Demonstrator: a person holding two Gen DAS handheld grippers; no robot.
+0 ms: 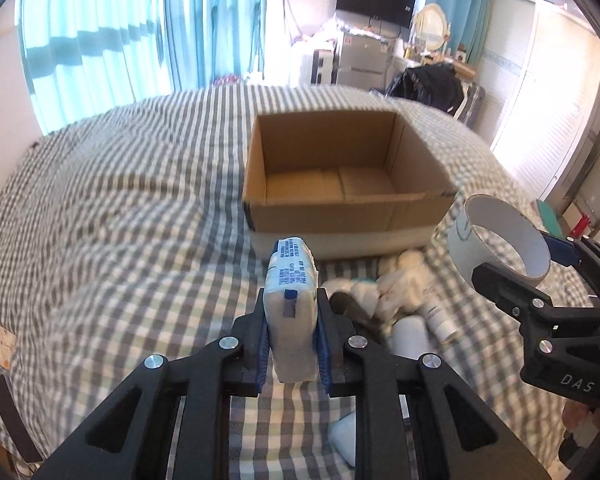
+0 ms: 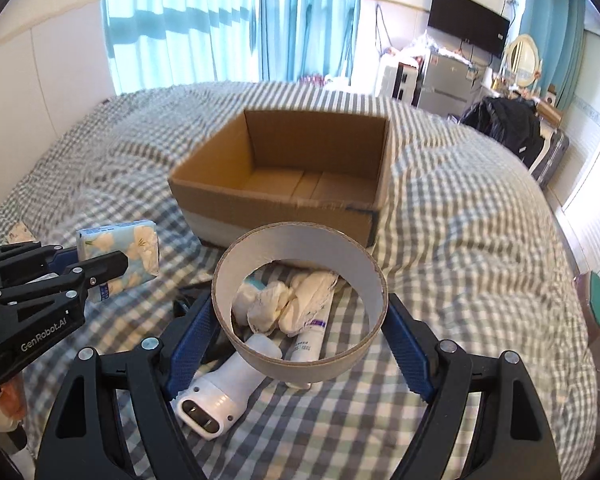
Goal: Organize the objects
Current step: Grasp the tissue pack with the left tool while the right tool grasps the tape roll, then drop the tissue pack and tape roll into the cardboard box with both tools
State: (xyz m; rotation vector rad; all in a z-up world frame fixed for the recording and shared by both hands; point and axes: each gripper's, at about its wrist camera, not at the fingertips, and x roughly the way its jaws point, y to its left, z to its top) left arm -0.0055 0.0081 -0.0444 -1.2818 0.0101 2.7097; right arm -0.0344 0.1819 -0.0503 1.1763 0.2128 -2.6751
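My left gripper [image 1: 292, 320] is shut on a tissue pack [image 1: 290, 280] with a flower print, held above the bed just before an open, empty cardboard box [image 1: 340, 208]. The pack also shows in the right wrist view [image 2: 136, 248], with the left gripper [image 2: 100, 268] around it. My right gripper [image 2: 300, 320] is shut on a white tape ring [image 2: 296, 264], held above the bed in front of the box [image 2: 284, 208]. The ring [image 1: 500, 236] and the right gripper [image 1: 540, 272] show at the right of the left wrist view.
On the checked bedspread [image 2: 460, 240] under the ring lie crumpled white cloth [image 2: 292, 300], a white tube [image 2: 312, 336] and a white handheld device [image 2: 220, 396]. A fridge [image 2: 440, 80], a TV and a dark bag stand beyond the bed.
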